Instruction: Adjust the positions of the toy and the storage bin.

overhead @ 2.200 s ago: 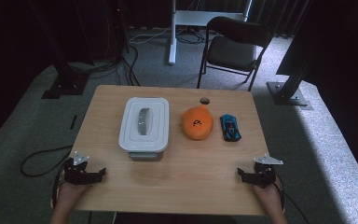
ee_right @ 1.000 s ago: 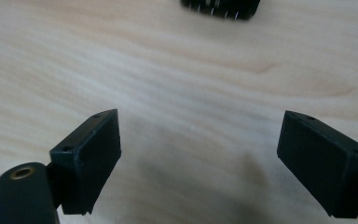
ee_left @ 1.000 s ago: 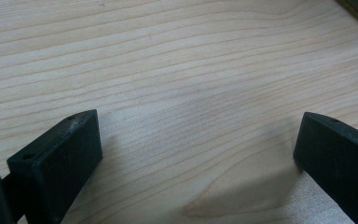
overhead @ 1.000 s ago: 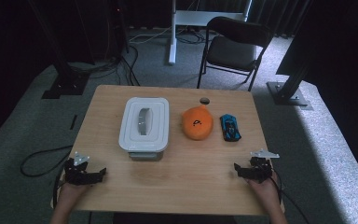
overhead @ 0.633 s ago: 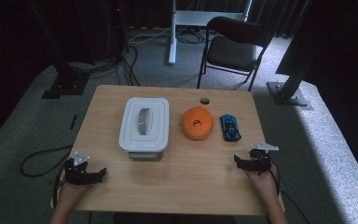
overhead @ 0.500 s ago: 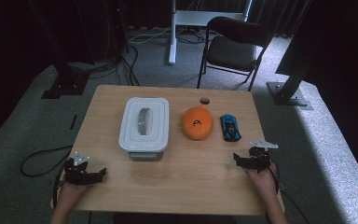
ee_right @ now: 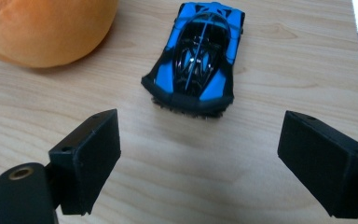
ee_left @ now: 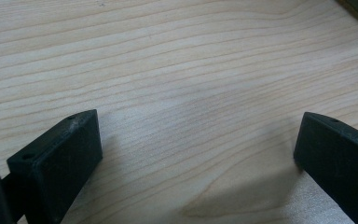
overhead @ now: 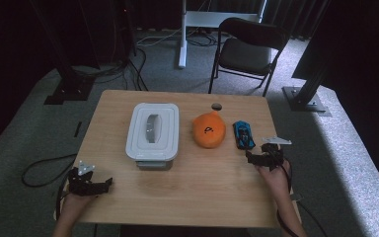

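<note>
— Where's the blue toy car [ee_right: 196, 56]?
— On the counter [overhead: 202, 182], beside the orange plush [overhead: 209, 130], just ahead of the right gripper [ee_right: 200, 158], fingers spread wide.
— The left gripper [ee_left: 196, 158]?
— Fingers released too, over bare wood.

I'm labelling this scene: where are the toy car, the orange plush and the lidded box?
toy car [ee_right: 193, 58], right gripper view, on its roof.
orange plush [overhead: 208, 131], high view, its middle.
lidded box [overhead: 139, 143], high view, on its lid.

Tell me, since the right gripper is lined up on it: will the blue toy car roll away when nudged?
Probably: the blue toy car is wheeled on smooth wood, so a lengthwise push may send it rolling. Its glossy shell looks hard and maybe slippery. The open right gripper would likely do better closing across its sides.
</note>
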`<state>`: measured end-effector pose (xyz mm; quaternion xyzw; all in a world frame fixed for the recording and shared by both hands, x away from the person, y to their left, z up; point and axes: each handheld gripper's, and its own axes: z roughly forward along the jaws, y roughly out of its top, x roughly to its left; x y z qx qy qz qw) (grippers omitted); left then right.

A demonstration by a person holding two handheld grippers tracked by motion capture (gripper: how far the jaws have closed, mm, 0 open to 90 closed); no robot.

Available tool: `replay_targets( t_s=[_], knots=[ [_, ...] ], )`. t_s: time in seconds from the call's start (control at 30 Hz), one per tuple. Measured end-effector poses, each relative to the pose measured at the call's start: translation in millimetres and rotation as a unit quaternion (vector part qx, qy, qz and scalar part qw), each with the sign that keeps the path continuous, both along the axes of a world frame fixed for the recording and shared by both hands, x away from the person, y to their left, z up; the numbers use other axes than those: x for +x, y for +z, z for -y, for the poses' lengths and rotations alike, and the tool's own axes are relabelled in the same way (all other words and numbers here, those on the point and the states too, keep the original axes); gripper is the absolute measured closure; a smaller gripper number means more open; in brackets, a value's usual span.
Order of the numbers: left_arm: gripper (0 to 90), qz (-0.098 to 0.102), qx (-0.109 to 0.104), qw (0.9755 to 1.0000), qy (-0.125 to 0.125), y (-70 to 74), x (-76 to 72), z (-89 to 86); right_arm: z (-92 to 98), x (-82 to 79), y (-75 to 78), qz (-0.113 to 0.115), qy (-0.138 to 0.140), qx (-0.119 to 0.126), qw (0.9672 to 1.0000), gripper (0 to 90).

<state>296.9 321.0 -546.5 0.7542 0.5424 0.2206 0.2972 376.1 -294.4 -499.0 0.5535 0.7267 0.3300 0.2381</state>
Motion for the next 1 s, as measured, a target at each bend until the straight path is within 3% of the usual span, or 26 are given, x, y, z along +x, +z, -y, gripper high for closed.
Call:
replay_targets(
  t_s=[0.4,0.53,1.0],
  knots=[
    [1.3,0.0,0.0,1.0,0.0,0.0,0.0,0.0,-6.6,33.4,4.3,-0.008,-0.006,0.001,0.9999,12.7],
    [1.3,0.0,0.0,1.0,0.0,0.0,0.0,0.0,-11.7,48.0,1.0,-0.024,-0.004,-0.005,0.9997,12.7],
    [1.3,0.0,0.0,1.0,0.0,0.0,0.0,0.0,-18.3,82.0,-8.6,-0.039,-0.024,0.003,0.9989,12.8]
  ],
)
